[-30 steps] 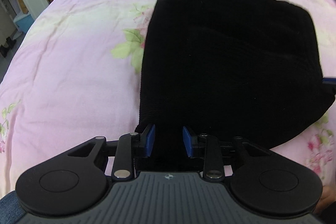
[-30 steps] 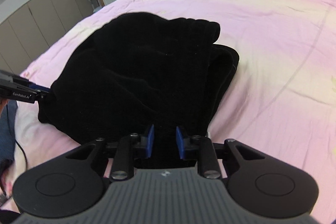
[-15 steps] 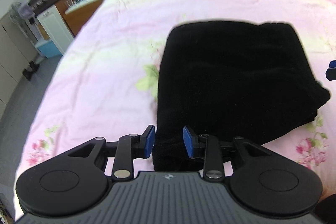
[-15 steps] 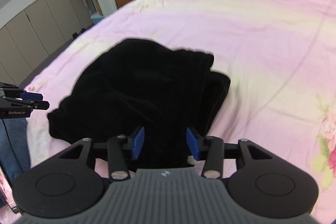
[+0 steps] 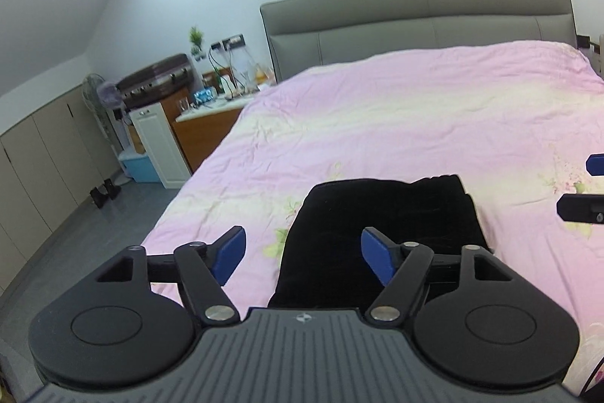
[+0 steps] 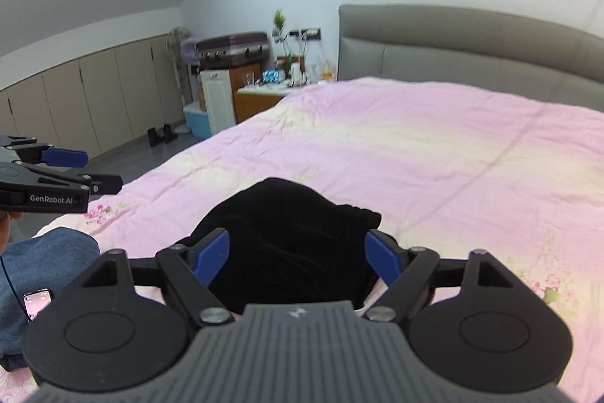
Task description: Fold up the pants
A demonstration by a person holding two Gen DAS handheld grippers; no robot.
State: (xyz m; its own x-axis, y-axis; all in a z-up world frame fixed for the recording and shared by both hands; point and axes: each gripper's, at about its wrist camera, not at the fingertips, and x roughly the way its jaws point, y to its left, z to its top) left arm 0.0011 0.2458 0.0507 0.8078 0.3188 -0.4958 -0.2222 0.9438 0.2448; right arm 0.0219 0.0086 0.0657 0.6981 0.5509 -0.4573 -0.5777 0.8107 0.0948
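The black pants lie folded in a compact bundle on the pink floral bedspread, near its front edge. My left gripper hangs above and in front of the bundle, its jaws opening wide, nothing between the blue pads. In the right wrist view the same pants lie below my right gripper, whose jaws are also opening and hold nothing. The left gripper shows at that view's left edge, raised off the bed. The right gripper's fingertips poke in at the left wrist view's right edge.
A grey headboard closes the far end of the bed. A nightstand with clutter, a white cabinet, a blue bin and a fan stand left of the bed. Blue denim cloth and a phone lie at the near left.
Both grippers let go of the black pants, opened wide and rose back from the bed, tilting up so that the headboard and wall came into view. The pants stay folded on the bedspread.
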